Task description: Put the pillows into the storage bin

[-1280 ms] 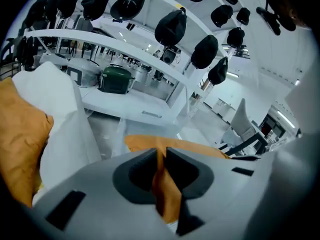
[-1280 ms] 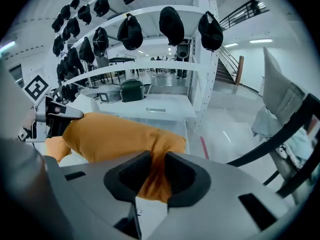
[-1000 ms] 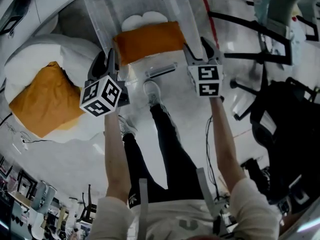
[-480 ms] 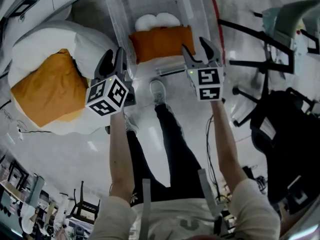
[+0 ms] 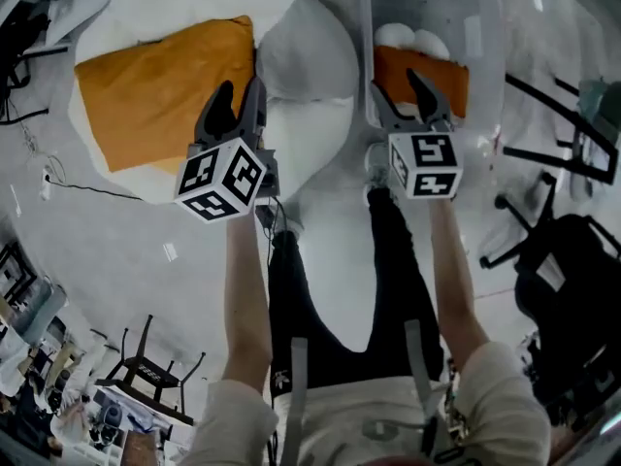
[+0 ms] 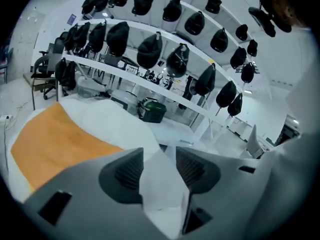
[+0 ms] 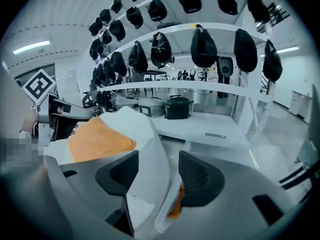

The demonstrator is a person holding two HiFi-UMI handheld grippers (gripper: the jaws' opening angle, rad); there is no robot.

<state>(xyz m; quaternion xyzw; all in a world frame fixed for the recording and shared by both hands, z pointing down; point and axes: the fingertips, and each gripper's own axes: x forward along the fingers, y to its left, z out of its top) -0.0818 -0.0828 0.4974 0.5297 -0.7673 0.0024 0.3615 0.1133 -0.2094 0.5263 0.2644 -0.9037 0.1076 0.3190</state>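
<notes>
1. The left gripper had just been opening. Its jaws stood apart and held nothing, with only the white cushion showing through the gap.
2. The right gripper stood with its jaws apart too, clamped on nothing, at the near end of the clear storage bin.
3. One orange pillow lay on the white cushion, just beside the left gripper.
4. A second orange pillow lay inside the storage bin, with a white pillow beyond it.
</notes>
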